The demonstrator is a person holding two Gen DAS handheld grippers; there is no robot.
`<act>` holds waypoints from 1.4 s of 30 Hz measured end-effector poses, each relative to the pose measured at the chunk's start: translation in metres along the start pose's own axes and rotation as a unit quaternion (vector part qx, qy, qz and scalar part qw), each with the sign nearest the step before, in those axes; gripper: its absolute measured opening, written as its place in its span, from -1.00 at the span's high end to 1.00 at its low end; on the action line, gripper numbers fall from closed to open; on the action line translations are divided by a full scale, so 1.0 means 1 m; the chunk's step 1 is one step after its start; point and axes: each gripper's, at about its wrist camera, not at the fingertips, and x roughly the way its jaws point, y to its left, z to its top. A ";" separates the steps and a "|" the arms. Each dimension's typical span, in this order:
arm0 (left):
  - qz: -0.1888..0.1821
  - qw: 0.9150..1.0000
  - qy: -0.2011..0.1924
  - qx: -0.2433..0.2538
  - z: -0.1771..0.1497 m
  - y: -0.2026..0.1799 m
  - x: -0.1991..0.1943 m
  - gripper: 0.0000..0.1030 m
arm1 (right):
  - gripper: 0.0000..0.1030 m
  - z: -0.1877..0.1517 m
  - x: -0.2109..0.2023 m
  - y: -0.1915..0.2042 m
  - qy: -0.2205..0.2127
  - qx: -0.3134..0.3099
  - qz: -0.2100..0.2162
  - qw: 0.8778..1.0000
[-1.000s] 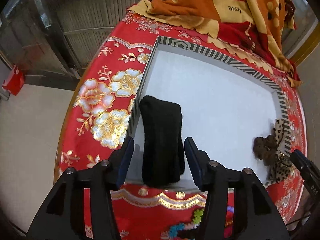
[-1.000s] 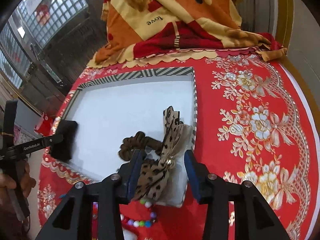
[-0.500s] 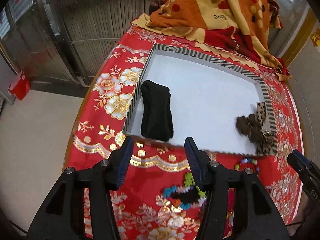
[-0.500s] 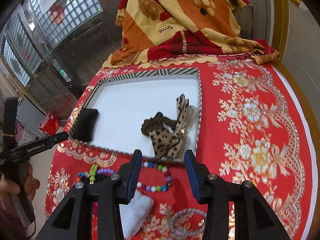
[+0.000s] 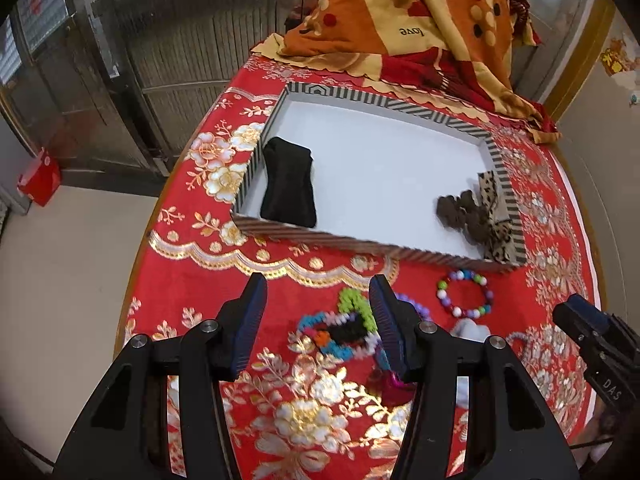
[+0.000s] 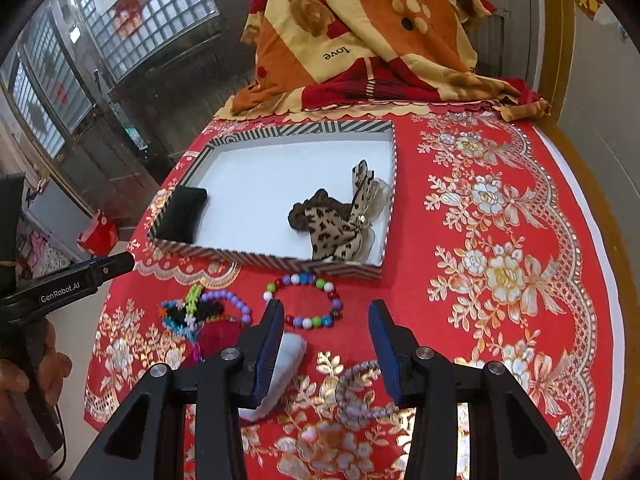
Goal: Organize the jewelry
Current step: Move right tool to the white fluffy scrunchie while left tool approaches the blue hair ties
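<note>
Nearest to the cameras, both grippers hang above the red tablecloth with gold flowers (image 6: 496, 240). The left gripper (image 5: 318, 320) has its blue-padded jaws spread wide with nothing between them. The right gripper (image 6: 326, 344) is also spread, though less wide, and it holds nothing. A hand (image 6: 30, 376) grips the handle of the left tool at the left edge of the right wrist view.

Just under the right gripper lie a pale beaded hair band (image 6: 360, 392) and a white soft pad (image 6: 284, 364), the second partly hidden by the left finger. A little farther is a bracelet of round coloured beads (image 6: 306, 300), and to its left a knitted piece of many colours with a black centre (image 5: 340, 330) beside a lilac bead bracelet (image 6: 232, 304).

Behind these stands a shallow box with striped walls and a white floor (image 6: 248, 188). In its left near corner lies a black cloth pouch (image 5: 288, 184) — in its right near corner a brown scrunchie (image 5: 460, 212) touches a leopard-print bow (image 6: 344, 224).

Farthest, an orange and cream blanket (image 6: 360, 40) is piled at the table's back edge.
</note>
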 end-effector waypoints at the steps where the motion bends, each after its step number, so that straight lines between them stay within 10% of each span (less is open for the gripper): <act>1: 0.000 1.000 0.001 0.001 -0.003 -0.002 -0.001 -0.03 | 0.19 -0.002 -0.001 0.000 0.001 -0.001 0.000 1.000; 34: -0.008 0.996 0.080 -0.047 -0.064 0.026 0.015 -0.03 | 0.17 -0.051 0.013 0.004 0.070 0.028 0.068 0.995; 42: -0.019 0.994 0.085 -0.058 -0.058 0.040 0.022 -0.02 | -0.11 -0.038 0.048 0.031 0.096 0.040 0.087 0.991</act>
